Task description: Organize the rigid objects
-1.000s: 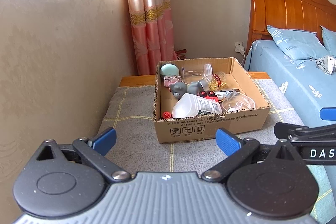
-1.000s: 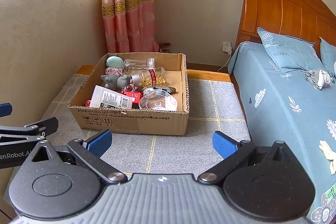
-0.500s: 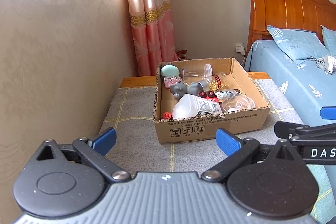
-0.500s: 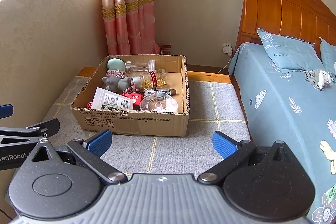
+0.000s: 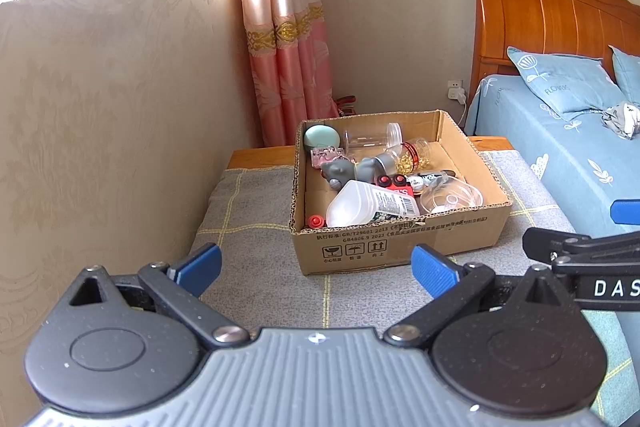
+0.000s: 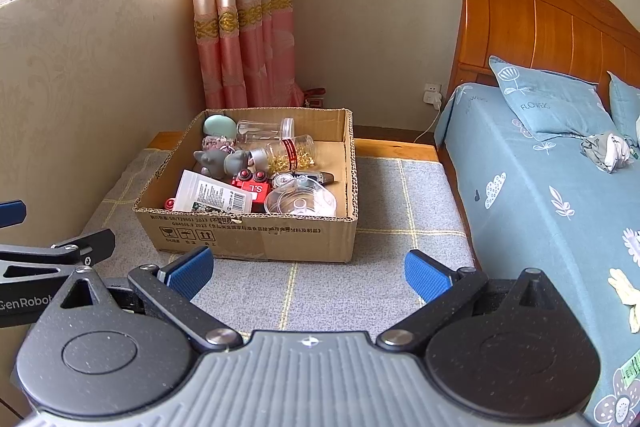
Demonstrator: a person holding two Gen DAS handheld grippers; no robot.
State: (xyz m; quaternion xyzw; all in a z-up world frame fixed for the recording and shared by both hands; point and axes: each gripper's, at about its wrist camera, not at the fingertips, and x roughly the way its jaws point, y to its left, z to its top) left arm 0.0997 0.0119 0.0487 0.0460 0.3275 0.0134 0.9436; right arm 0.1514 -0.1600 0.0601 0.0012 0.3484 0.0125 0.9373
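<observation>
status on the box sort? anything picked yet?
Done: nothing visibly. The cardboard box holds a jumble: white bottle, grey figurine, capsule jar. In hand: nothing; left gripper and right gripper hang open, short of the box, above the grey mat. Left: all the sorting.

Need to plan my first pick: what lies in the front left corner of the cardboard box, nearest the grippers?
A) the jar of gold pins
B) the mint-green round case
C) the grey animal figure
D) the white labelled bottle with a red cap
D: the white labelled bottle lies on its side against the front wall of the cardboard box, its red cap in the left corner.
</observation>
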